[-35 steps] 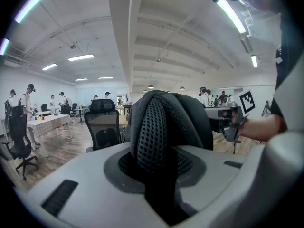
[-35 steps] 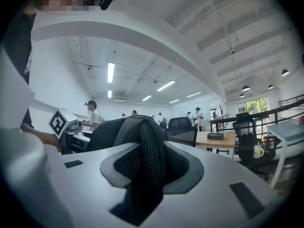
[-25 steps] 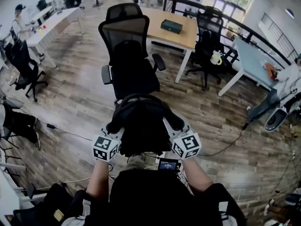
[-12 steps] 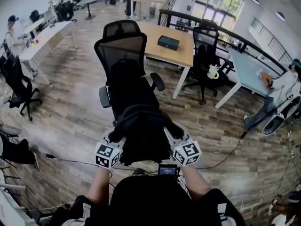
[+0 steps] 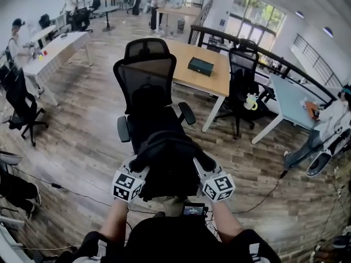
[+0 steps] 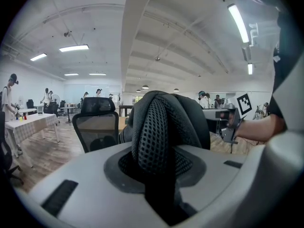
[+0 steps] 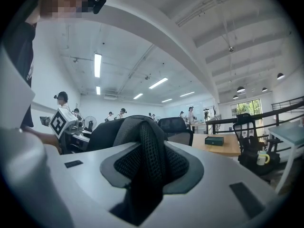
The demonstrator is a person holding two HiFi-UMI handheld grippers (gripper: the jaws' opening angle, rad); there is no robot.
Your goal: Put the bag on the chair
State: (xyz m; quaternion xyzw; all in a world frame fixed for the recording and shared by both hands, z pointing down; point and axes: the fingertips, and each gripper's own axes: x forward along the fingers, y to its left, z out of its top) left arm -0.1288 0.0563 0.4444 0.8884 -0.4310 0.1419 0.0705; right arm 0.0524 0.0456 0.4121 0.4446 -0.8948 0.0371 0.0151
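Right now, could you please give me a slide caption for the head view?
Left gripper and right gripper each clamp a mesh strap of the black bag, held up before the office chair.

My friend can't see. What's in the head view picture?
The left gripper and right gripper hold a black bag between them, just in front of a black office chair. Desks and people stand farther off on the wooden floor.
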